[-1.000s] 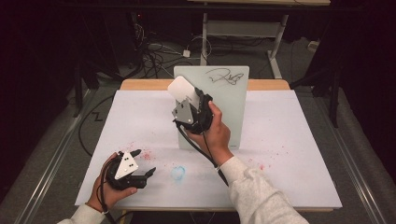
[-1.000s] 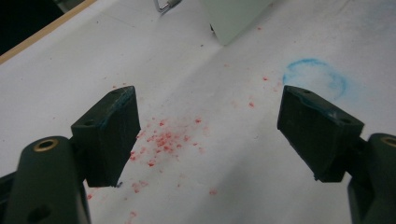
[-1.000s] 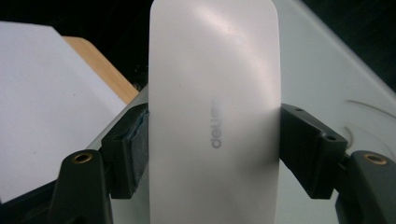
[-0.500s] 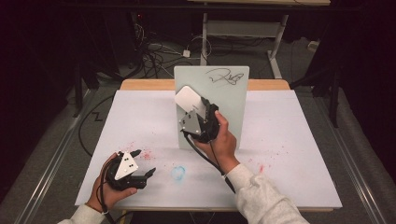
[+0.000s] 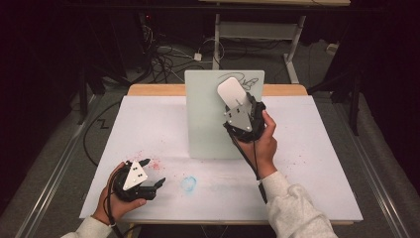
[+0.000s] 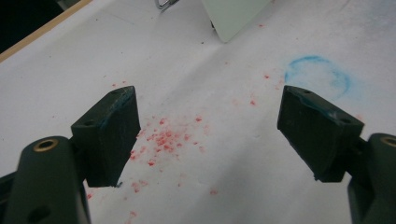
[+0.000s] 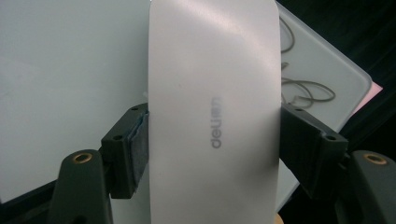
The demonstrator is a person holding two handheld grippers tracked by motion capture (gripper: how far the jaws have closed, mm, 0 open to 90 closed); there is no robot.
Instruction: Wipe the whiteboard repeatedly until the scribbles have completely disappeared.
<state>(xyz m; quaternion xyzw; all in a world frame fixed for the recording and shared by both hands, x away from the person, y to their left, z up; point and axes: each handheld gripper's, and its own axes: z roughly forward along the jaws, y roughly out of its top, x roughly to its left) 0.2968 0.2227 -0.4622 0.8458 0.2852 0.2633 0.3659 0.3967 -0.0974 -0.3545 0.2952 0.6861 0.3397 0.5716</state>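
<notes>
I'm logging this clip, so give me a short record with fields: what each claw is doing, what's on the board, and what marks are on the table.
right claw: shut on the white eraser, gripped by its two long sides
eraser position: held against the upper part of the whiteboard, next to the scribble
whiteboard: stands upright on the table, black scribble near its top edge
left claw: open, nothing between the jaws, low over the table near its front edge
table: white surface, red specks and a blue ring mark

one eraser [image 5: 231,92], one whiteboard [image 5: 205,119], two grippers
</notes>
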